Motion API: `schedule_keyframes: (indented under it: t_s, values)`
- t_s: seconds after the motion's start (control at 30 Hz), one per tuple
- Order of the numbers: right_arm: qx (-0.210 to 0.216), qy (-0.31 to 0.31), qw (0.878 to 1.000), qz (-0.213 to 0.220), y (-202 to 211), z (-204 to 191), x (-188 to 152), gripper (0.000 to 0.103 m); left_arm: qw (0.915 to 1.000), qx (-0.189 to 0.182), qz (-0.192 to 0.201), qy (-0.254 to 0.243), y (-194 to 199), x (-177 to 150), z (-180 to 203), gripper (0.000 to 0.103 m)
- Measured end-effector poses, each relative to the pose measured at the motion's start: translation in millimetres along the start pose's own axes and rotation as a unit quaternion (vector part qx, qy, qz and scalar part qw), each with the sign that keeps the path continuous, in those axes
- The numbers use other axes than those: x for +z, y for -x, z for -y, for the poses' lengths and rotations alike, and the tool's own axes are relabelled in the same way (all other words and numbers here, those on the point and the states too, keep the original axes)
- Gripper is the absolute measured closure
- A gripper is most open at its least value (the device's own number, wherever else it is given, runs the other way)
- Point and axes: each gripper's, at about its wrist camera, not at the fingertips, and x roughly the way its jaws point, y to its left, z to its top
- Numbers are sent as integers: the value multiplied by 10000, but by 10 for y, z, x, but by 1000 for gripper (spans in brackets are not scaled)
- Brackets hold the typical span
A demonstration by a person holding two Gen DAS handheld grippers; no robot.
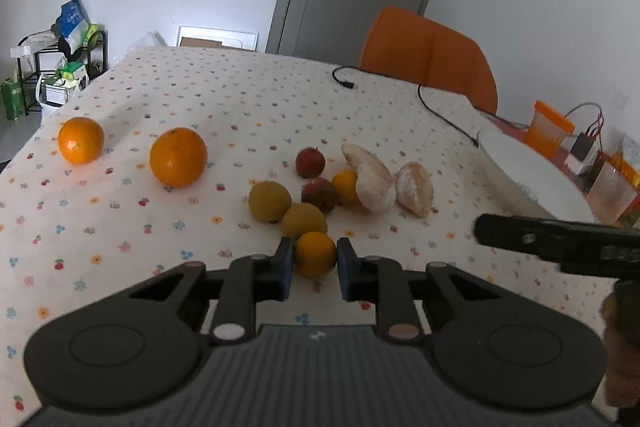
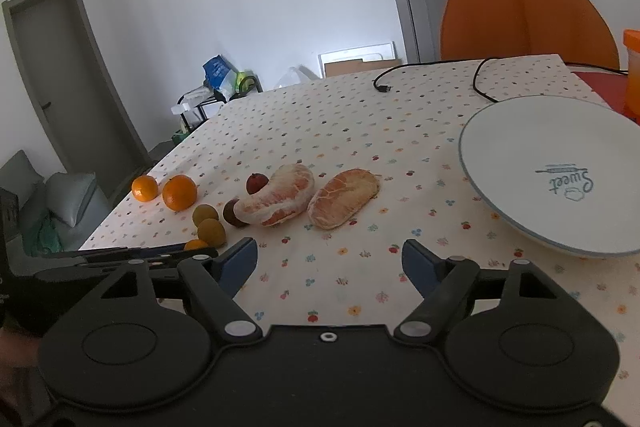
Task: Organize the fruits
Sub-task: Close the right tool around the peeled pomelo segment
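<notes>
**Left gripper around a small orange fruit, plate bare**

The left gripper (image 1: 314,261) sat low on the worktop (image 1: 240,99), its blue pads on either side of a small orange fruit (image 1: 315,254); the pads looked close to the skin, but whether they pressed it could not be told. The right gripper (image 2: 330,263) hung wide open over bare cloth, holding nothing.

Taking the plate (image 2: 516,147) as landmark: it lay near the worktop's right edge, its near rim cut off by the frame. Two peeled pomelo segments (image 2: 344,199) lay left of the plate with open cloth between. Farther left clustered two yellow-green fruits (image 1: 270,201), two dark red ones (image 1: 310,161) and another small orange fruit half hidden behind a segment. Farthest from the plate, two oranges (image 1: 178,157) stood near the left edge, where the cloth dropped away.

A black cable (image 2: 436,67) trailed behind the plate, toward an orange chair (image 2: 528,23). The far half of the worktop was open. Jars beyond the plate were blurred.
</notes>
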Motion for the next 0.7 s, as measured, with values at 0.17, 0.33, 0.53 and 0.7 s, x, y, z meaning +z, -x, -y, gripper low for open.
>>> schedule_keyframes:
  t_s: [0.17, 0.33, 0.53, 0.7]
  values:
    - [-26, 2, 10000, -69, -165, -14, 56, 38, 9998, 63, 193, -13, 119, 102, -36, 82]
    - [-59, 23, 9999, -119, -325, -45, 98, 42, 9993, 231, 304, -22, 131, 180, -90, 82]
    - [-134, 39, 9998, -142, -454, -79, 146, 42, 9991, 242, 345, 50, 107, 225, -162, 82]
    - [-143, 0, 9997, -212, -551, -70, 181, 47, 9990, 231, 369, 97, 101, 242, -208, 82]
